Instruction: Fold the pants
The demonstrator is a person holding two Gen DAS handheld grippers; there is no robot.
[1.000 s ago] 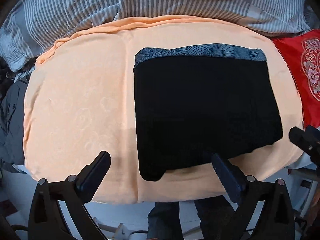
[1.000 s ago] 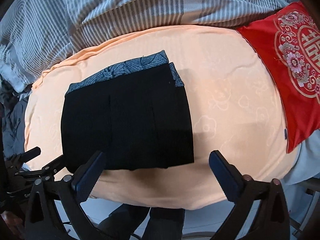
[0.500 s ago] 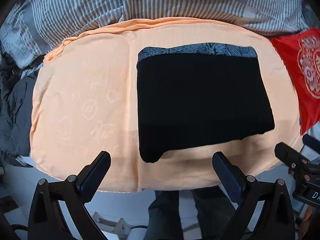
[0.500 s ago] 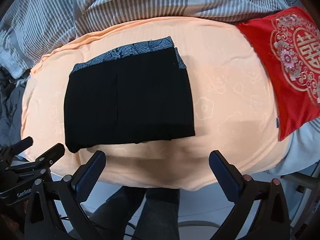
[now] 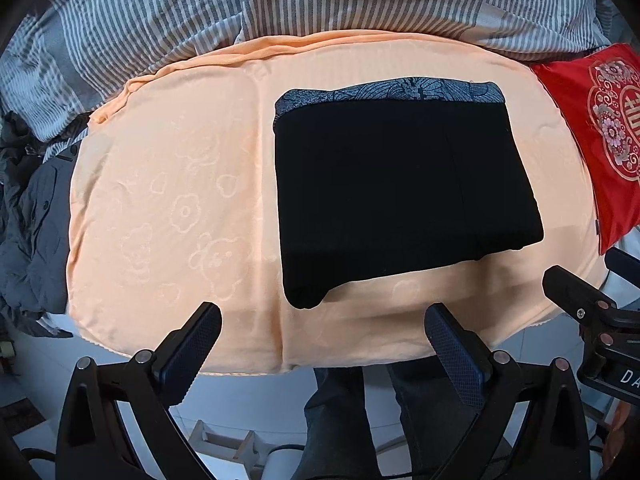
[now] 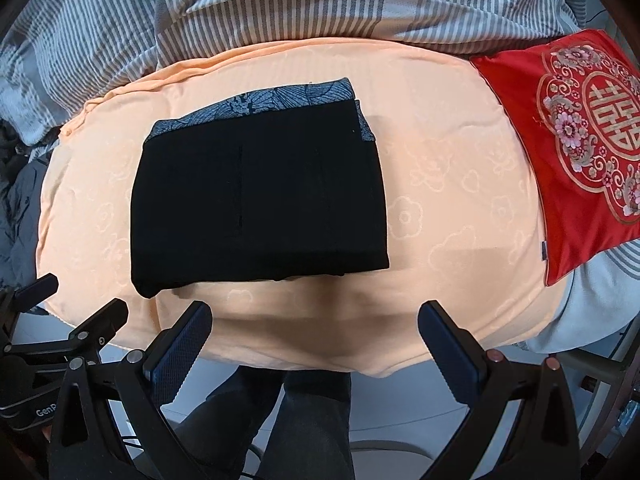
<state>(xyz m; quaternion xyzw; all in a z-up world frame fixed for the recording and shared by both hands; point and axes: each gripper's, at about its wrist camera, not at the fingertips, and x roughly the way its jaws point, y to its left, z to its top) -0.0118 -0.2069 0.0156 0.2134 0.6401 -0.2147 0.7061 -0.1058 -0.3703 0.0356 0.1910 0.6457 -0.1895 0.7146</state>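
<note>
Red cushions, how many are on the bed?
1. The red cushion lies at the bed's right edge, beside the peach blanket, apart from the folded pants. Others may be hidden.

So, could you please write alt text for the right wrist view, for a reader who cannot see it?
Black pants, folded into a compact rectangle with a blue patterned band along the far edge, lie on a peach blanket. The open, empty right gripper hangs above the blanket's near edge; a red embroidered cushion lies to the right and striped bedding behind.
</note>
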